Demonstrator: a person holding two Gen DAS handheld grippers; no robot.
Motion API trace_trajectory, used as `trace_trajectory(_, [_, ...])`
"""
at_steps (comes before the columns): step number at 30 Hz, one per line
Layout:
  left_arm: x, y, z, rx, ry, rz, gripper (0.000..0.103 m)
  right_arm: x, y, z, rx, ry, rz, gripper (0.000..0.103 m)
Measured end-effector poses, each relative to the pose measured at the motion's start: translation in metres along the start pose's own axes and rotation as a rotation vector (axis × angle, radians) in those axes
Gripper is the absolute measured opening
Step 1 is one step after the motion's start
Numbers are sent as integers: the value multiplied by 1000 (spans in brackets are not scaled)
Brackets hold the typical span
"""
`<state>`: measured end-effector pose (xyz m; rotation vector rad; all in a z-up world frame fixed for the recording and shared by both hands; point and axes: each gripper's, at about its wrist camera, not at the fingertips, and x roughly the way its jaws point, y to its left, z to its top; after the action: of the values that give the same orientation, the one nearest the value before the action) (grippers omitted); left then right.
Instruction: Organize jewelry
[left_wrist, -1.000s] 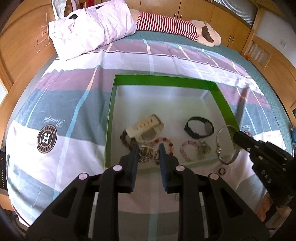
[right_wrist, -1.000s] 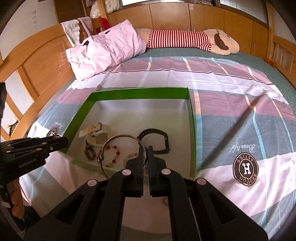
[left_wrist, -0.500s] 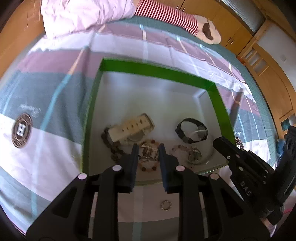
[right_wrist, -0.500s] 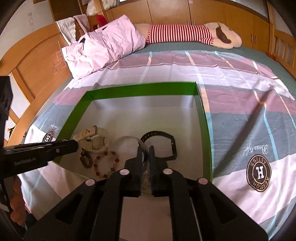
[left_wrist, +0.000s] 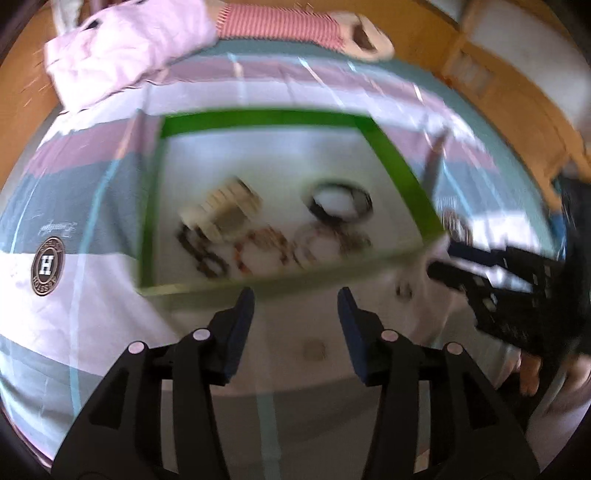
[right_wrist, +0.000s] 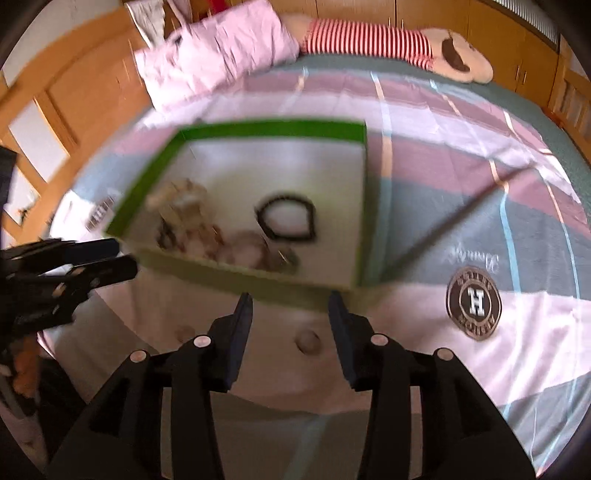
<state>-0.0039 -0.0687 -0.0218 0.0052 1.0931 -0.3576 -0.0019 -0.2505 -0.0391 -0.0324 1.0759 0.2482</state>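
Your left claw (left_wrist: 295, 302) hangs level just short of the green tray (left_wrist: 399, 158), jaws spread wide and holding nothing; the jewelry (left_wrist: 266, 240) lies clustered inside; your right claw (right_wrist: 290, 308) is likewise gaping, a small ring (right_wrist: 308, 341) on the bed below.

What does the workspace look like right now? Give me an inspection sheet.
Surface: striped bedspread with a round H logo.
Job's things: green-walled box holding a black band, a cream strap watch and blurred beaded bracelets; two small rings, ring and second ring, lie on the bedspread outside the box.
Clutter: pink pillow, striped plush toy.
Grippers: left gripper and right gripper, jaws of both open and empty, in front of the box.
Cables: nothing seen.
Surroundings: wooden headboard and wooden cabinets; both views are motion-blurred.
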Motion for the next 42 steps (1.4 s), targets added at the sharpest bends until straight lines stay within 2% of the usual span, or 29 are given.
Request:
trace_trajectory(5, [36, -20, -20, 65, 123, 37, 46, 31, 9, -15, -43, 91, -56, 43])
trace_trajectory(9, [54, -20, -28, 71, 165, 61, 46, 42, 13, -19, -48, 122, -71, 42])
trace_trajectory(14, [70, -14, -31, 60, 201, 90, 46, 51, 10, -23, -48, 150, -81, 36])
trace_trajectory(18, [72, -15, -31, 68, 197, 97, 47, 51, 9, -26, -53, 144, -85, 33])
trace_trajectory(21, [74, -13, -30, 65, 193, 102, 46, 51, 9, -28, -53, 135, -88, 24])
trace_trajectory(22, [74, -13, -30, 61, 189, 107, 39, 50, 9, -28, -55, 133, -89, 21])
trace_trajectory(23, [74, -14, -29, 60, 184, 113, 27, 51, 10, -27, -56, 131, -89, 20])
trace_trajectory(25, [73, -14, -30, 58, 177, 125, 21, 50, 13, -27, -60, 128, -82, 20])
trace_trajectory(30, [69, -18, -29, 66, 157, 151, 21, 47, 18, -27, -73, 111, -70, 20])
trace_trajectory(36, [48, -18, -24, 67, 69, 223, 21, 46, 27, -25, -76, 97, -63, 20])
trace_trajectory(42, [39, -8, -24, 47, 59, 240, 21, 44, 38, -21, -85, 79, -50, 20])
